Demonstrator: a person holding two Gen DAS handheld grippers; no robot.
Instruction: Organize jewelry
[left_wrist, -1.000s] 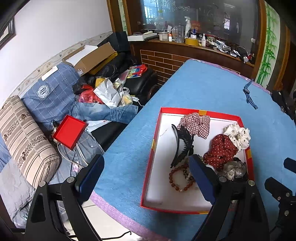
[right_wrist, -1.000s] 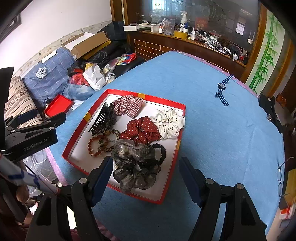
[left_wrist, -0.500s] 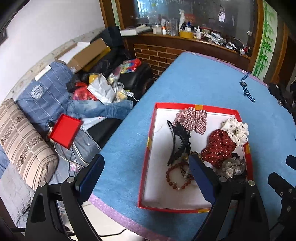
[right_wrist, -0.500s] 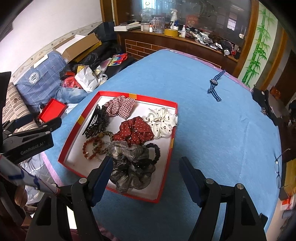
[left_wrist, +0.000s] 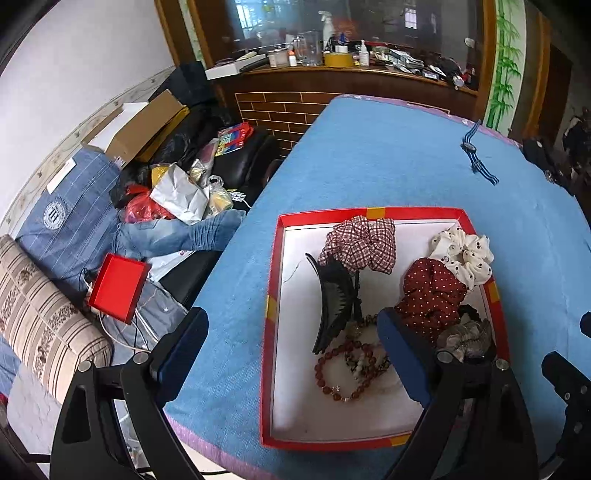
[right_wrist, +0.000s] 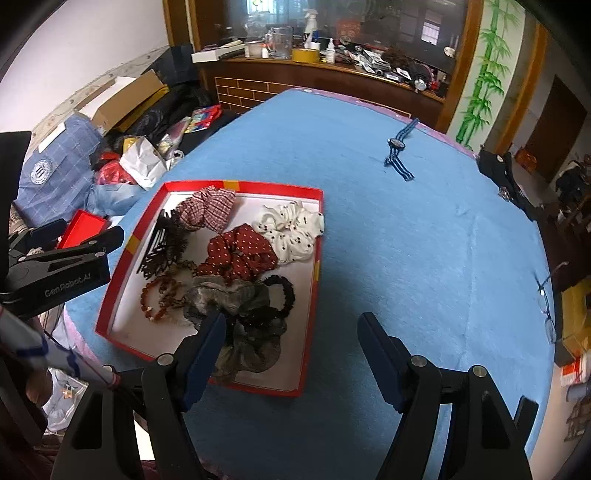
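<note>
On the blue table (right_wrist: 424, 240) sat a red tray (right_wrist: 317, 229) with a white floor, close to the near edge. Almost all the small things lay in it. A checked scrunchie (right_wrist: 207, 212) lay at the tray's 12 o'clock end. A white spotted scrunchie (right_wrist: 291, 230) lay at 2 o'clock, touching a red dotted scrunchie (right_wrist: 236, 253) in the middle. A black claw clip (left_wrist: 334, 291) lay along the 9 o'clock side. Brown bead bracelets (left_wrist: 347, 369) sat just below the clip. A grey scrunchie (right_wrist: 240, 321) and a thin black hair tie (right_wrist: 284, 291) filled the 5 o'clock corner.

One thing was left out. A blue striped watch (right_wrist: 399, 153) lay by itself on the cloth, far off at the table's 1 o'clock side, well apart from the tray.

The left gripper (left_wrist: 291, 347) hung over the near table edge, with its right finger over the tray. Its fingers were spread wide and held nothing. The right gripper (right_wrist: 291, 350) hung above the tray's near right corner, fingers also spread wide and bare.

It looked like the picking-up step had not begun. The watch was probably the next thing to fetch. The right gripper was nearer to it. It would need to reach far toward 1 o'clock, go down low, and pinch the flat strap or the round face. Then it could carry the watch to a bare white spot at the tray's 7 o'clock corner.
</note>
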